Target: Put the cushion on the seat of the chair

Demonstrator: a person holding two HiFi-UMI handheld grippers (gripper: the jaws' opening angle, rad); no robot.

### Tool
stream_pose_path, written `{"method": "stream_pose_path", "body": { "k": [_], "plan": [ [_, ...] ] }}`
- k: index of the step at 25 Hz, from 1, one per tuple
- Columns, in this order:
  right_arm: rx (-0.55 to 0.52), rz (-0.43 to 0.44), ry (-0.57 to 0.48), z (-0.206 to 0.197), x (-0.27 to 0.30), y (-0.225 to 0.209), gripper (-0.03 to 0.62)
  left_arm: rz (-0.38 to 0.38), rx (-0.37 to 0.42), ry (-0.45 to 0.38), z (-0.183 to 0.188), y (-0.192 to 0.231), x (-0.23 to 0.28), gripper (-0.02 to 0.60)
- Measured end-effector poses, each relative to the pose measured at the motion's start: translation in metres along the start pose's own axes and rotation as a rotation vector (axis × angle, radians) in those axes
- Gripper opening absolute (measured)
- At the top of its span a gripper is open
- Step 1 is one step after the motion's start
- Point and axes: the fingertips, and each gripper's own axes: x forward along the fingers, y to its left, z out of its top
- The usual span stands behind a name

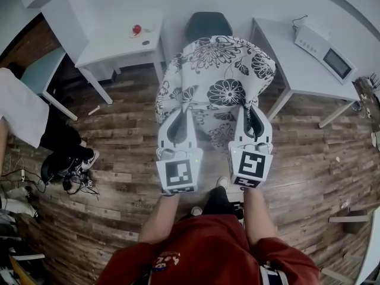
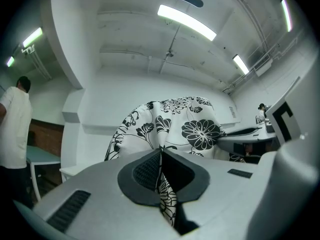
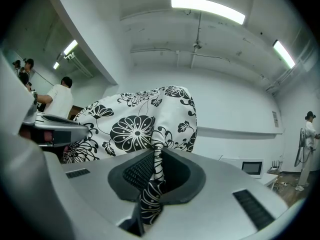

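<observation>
Head view: left tool (image 1: 176, 126), right tool (image 1: 254, 123) clamped on cushion (image 1: 217, 82) lower edge; chair (image 1: 208, 24) beyond, between left table (image 1: 113, 40), right table (image 1: 279, 52).

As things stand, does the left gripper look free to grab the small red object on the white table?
Probably not: the left gripper is shut on the black-and-white floral cushion, so it would need to release first.
</observation>
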Motion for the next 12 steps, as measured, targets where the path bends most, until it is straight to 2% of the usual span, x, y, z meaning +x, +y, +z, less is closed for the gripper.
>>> {"method": "stream_pose_path", "body": {
  "k": [3,8,12],
  "plan": [
    [-0.006,-0.003,0.003,-0.009,0.031,-0.005,0.051,0.001,-0.005,-0.001,-0.009,0.006,0.031,0.028],
    [0.001,0.003,0.053,-0.028,0.156,-0.035,0.051,-0.002,-0.013,0.054,-0.03,0.024,0.157,0.029],
    [0.003,0.011,0.056,-0.037,0.189,-0.059,0.051,0.009,-0.01,0.059,-0.034,0.013,0.195,0.029]
  ]
}}
